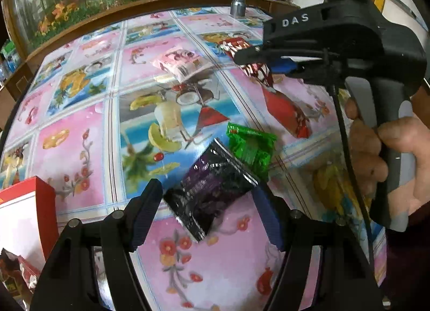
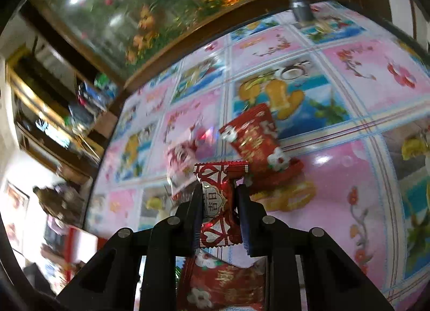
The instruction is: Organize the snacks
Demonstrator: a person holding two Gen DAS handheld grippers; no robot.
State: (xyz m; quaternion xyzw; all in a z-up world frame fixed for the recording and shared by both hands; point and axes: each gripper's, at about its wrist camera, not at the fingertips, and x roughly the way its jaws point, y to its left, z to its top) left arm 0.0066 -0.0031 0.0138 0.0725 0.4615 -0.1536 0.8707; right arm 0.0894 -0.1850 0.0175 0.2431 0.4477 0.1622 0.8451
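Pinching crinkly foil candy, right claw

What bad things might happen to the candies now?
The right gripper pinches the red heart candy by its middle; squeezing could crush it. The open left gripper straddles the dark purple packet, which touches the green packet, so closing might nudge that one.

My black right gripper pinches a red candy patterned with white hearts. The tablecloth is pink florals and blue fruit panels. Between my left gripper's dark blue pads lies a black-and-purple packet, beside a glossy green one. The box is red and white.
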